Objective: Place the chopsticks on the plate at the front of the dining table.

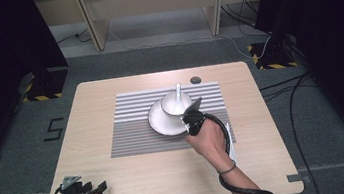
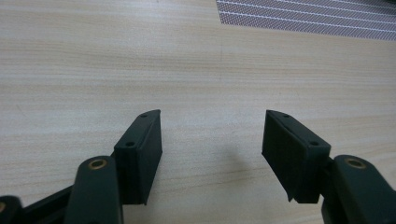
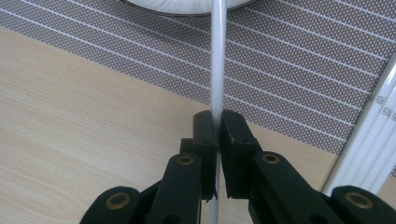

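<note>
A white cup point(image 1: 175, 104) with a white spoon point(image 1: 177, 90) in it stands on a white saucer point(image 1: 160, 121), in the middle of a grey striped placemat point(image 1: 134, 132). My right gripper point(image 1: 186, 120) is at the saucer's near right edge. In the right gripper view the gripper point(image 3: 218, 123) is shut on a thin white stick point(image 3: 218, 60) that runs from the jaws toward the saucer's rim point(image 3: 187, 7). My left gripper point(image 1: 102, 187) rests at the table's front left corner. Its jaws point(image 2: 212, 135) stand wide open over bare wood with nothing between them.
A long white strip with a key pattern point(image 3: 373, 140) lies along the mat's right edge point(image 1: 231, 149), just right of my right hand. The wooden table point(image 1: 100, 101) has a round cable hole point(image 1: 195, 80) behind the mat. Cables point(image 1: 293, 111) run over the floor at right.
</note>
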The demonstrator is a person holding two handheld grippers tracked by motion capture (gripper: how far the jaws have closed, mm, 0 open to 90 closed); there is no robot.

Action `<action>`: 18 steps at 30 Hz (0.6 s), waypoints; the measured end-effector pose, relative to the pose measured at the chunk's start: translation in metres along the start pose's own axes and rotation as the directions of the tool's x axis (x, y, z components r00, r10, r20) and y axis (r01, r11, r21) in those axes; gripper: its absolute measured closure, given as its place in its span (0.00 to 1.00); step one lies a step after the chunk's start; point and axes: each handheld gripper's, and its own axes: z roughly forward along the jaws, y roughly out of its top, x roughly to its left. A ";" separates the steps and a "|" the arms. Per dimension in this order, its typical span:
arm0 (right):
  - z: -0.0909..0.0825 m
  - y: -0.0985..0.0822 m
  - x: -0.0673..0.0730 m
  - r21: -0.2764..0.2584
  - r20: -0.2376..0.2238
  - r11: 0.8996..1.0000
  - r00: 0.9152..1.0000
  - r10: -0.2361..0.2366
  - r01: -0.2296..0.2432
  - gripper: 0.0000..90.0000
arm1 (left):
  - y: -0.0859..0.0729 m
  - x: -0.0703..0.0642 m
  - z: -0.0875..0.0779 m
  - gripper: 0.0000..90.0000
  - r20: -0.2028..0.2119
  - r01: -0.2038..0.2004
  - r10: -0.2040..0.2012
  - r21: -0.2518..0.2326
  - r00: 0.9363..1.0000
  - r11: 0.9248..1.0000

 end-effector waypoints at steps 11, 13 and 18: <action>0.000 0.003 0.005 -0.004 -0.004 1.000 1.000 -0.009 0.009 0.95 | 0.000 0.000 0.000 0.42 0.000 -0.001 0.001 0.001 1.000 1.000; 0.001 0.003 0.006 -0.005 -0.005 1.000 1.000 -0.011 0.011 0.95 | 0.000 0.000 0.000 0.42 0.000 -0.001 0.001 0.001 1.000 1.000; 0.000 0.003 0.009 -0.004 -0.012 1.000 1.000 -0.012 0.012 0.95 | 0.000 0.000 0.000 0.42 0.000 -0.001 0.001 0.001 1.000 1.000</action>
